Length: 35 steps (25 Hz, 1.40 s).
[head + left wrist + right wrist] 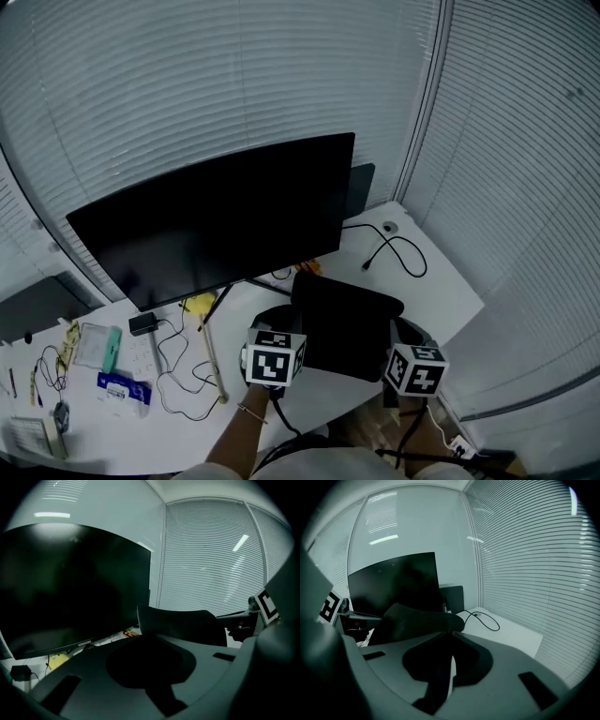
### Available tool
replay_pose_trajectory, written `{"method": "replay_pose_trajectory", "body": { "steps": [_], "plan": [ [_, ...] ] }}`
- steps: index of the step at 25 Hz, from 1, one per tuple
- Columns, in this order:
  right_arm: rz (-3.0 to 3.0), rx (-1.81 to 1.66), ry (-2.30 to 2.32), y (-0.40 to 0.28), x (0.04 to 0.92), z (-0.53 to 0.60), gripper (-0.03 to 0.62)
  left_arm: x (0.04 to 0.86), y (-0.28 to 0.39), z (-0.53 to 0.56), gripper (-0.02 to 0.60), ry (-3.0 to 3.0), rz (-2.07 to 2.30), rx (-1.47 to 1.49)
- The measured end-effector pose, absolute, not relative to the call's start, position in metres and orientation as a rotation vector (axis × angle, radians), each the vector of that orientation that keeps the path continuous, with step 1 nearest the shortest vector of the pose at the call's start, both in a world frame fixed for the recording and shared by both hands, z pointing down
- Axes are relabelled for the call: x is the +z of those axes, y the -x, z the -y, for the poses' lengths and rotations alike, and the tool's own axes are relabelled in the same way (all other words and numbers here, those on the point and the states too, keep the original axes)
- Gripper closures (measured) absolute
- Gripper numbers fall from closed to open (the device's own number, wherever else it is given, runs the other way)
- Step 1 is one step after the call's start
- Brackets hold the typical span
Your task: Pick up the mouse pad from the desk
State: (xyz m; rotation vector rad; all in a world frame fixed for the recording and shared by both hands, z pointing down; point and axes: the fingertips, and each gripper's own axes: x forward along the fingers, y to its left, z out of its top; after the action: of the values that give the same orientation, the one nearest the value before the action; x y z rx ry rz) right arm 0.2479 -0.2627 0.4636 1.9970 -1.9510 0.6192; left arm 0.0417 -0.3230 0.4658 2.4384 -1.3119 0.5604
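Note:
The black mouse pad hangs in the air above the white desk, sagging between my two grippers. My left gripper is shut on its left near corner, and my right gripper is shut on its right near corner. In the left gripper view the mouse pad stretches rightward from the closed jaws of the left gripper, with the right gripper's marker cube beyond it. In the right gripper view the mouse pad runs leftward from the closed jaws of the right gripper.
A large dark monitor stands just behind the pad. A black cable loops on the desk at the right rear. Small boxes, wires and a wooden stick lie at the left. Blinds cover the windows behind and to the right.

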Motion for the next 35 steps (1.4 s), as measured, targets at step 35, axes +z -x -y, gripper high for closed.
{"method": "replay_pose_trajectory", "body": {
  "steps": [35],
  "plan": [
    [2.051, 0.341, -2.109, -0.282, 0.352, 0.292, 0.54, 0.351, -0.08, 0.362, 0.538, -2.689, 1.363, 0.306]
  ]
}}
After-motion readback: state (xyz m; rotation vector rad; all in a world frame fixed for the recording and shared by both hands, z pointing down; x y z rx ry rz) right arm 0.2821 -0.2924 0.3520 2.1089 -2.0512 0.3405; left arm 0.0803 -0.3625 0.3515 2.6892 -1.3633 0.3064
